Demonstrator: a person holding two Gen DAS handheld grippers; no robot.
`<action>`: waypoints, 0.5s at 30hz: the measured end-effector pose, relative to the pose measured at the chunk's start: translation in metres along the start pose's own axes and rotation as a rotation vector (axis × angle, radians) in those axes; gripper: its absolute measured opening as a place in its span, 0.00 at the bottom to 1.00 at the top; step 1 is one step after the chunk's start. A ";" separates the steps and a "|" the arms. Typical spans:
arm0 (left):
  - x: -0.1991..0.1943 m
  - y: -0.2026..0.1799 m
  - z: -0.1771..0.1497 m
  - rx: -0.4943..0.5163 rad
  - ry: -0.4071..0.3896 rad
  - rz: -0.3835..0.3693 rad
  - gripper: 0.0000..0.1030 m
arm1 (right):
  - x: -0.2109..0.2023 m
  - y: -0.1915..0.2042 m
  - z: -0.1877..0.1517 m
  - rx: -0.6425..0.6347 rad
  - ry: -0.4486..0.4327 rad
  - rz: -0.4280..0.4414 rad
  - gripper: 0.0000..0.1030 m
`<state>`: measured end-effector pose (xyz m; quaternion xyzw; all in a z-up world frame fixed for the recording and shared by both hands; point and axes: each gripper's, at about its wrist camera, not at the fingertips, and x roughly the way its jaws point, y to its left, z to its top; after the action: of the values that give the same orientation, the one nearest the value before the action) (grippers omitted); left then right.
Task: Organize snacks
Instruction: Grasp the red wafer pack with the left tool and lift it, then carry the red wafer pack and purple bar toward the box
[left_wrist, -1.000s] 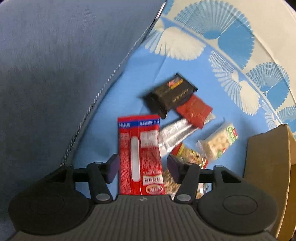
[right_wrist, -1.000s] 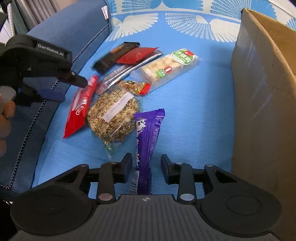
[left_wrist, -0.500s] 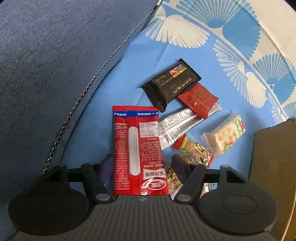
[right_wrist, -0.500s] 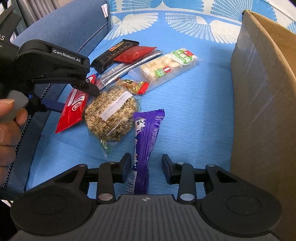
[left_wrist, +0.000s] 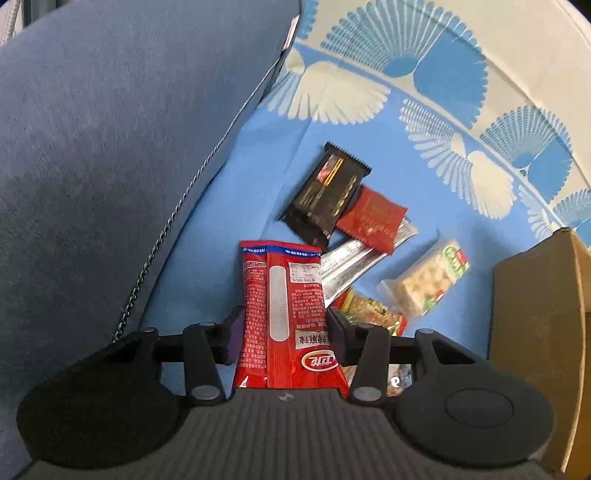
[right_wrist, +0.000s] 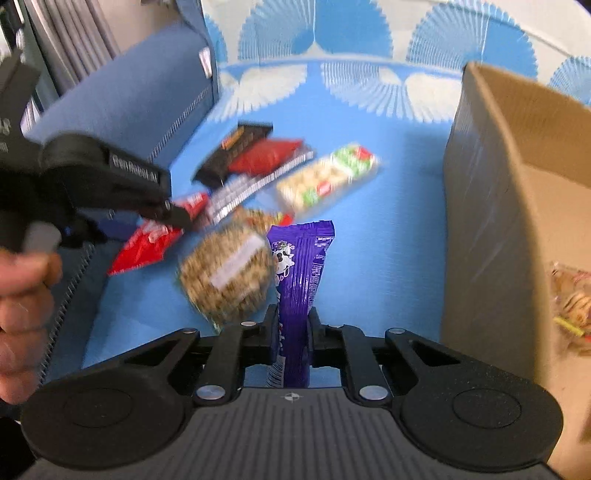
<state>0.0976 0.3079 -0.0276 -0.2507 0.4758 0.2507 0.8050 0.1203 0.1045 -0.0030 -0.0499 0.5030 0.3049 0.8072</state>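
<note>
Both tools grip a snack over the blue sheet.

We see the left tool (left_wrist: 284, 332) clamped on the red packet (left_wrist: 286, 314) and the right tool (right_wrist: 291, 332) clamped on the purple bar (right_wrist: 299, 273), which stands between its fingers. The black packet (left_wrist: 325, 192), small red packet (left_wrist: 373, 218), and nut bar (left_wrist: 424, 280) lie on the sheet (left_wrist: 251, 192); the cardboard box (right_wrist: 517, 206) stands just right of the purple bar.

Between the left fingers (left_wrist: 338, 332) lies a red packet (left_wrist: 286, 317); between the right fingers (right_wrist: 267, 328), a purple wrapper (right_wrist: 301, 269); beyond, blue cloth (left_wrist: 258, 192) with white fans.
</note>
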 end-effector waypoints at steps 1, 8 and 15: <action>-0.003 -0.002 0.000 0.005 -0.009 0.002 0.50 | -0.005 -0.001 0.002 0.004 -0.014 0.003 0.14; -0.019 -0.006 0.002 -0.014 -0.076 0.011 0.49 | -0.037 -0.010 0.016 0.026 -0.103 0.033 0.14; -0.039 -0.023 0.004 0.031 -0.194 0.045 0.49 | -0.072 -0.028 0.029 0.043 -0.200 0.052 0.14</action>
<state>0.0987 0.2867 0.0122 -0.2021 0.4049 0.2847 0.8451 0.1361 0.0615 0.0652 0.0114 0.4274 0.3183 0.8461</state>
